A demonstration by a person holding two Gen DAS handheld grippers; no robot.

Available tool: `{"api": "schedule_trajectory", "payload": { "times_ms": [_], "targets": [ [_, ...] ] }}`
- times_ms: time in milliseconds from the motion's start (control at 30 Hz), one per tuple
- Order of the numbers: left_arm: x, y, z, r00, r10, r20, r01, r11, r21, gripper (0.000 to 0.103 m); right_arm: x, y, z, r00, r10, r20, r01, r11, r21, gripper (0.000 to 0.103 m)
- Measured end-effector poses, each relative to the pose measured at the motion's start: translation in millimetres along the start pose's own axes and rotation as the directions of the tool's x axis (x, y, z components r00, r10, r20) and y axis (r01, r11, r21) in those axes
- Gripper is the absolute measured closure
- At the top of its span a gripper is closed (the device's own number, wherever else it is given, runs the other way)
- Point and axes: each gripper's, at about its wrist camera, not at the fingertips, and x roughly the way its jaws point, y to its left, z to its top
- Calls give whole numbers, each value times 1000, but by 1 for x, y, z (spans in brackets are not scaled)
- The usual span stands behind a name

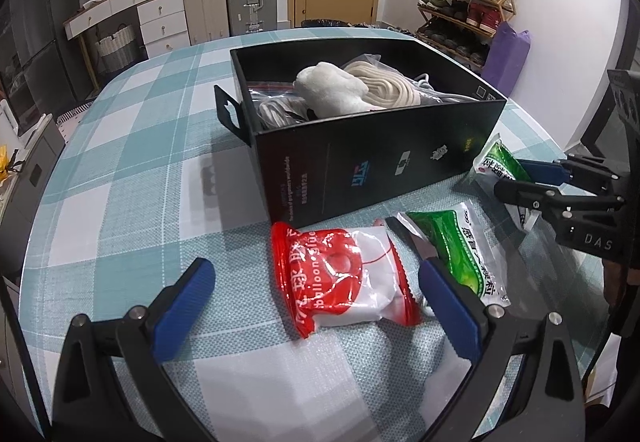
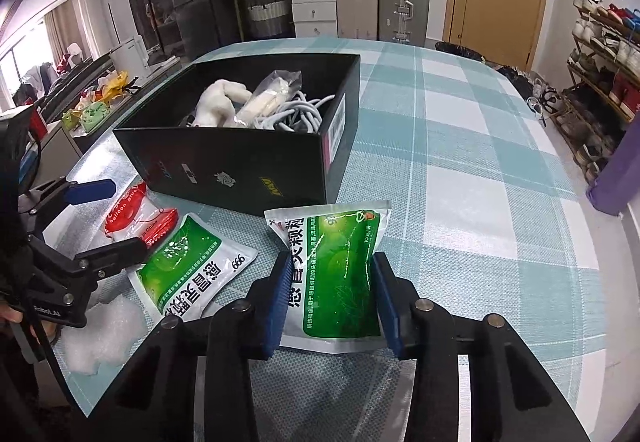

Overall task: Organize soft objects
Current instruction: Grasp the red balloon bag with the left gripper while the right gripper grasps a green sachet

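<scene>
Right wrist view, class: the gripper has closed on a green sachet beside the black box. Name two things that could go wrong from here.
1. The right gripper pinches the green sachet by its soft sides; it may buckle and slip during the lift.
2. The black box is already crowded with a plush toy and cables, so the sachet may catch on its wall.

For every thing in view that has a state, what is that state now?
Black box: open, partly filled.
Right hand-held gripper: shut on the green sachet.
Left hand-held gripper: open, around the red packet, not pressing.
Second green sachet: flat on the table.
</scene>
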Motion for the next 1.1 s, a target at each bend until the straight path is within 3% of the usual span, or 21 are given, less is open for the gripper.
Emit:
{"api": "schedule_trajectory", "payload": {
  "times_ms": [133, 333, 367, 500, 800, 1100],
  "targets": [
    [-1, -2, 0, 1000, 3, 2, -3, 1000, 9, 6, -4, 1, 0, 1000, 2, 10, -2, 1000, -3, 63],
    [0, -5, -3, 1000, -10, -14, 11, 1000, 29, 28, -6, 1, 0, 1000, 7, 13, -7, 1000, -6, 63],
    [0, -6, -3, 1000, -16, -17, 17, 999, 38, 38, -7, 0, 0, 1000, 9, 13, -8, 1000, -8, 63],
    [-3, -10, -3, 1000, -25, -10, 26, 999, 47, 49, -9, 1, -1, 1000, 13, 16, -12, 1000, -10, 63],
    [-11, -7, -6, 999, -42, -2, 42, 999, 29, 51, -22, 3, -7, 999, 17, 44, -17, 1000, 8, 63],
    [-35, -1, -2, 996, -47, 74, 47, 999, 9, 51, -46, 5, -3, 993, 29, 115, -31, 999, 10, 63]
  ]
}}
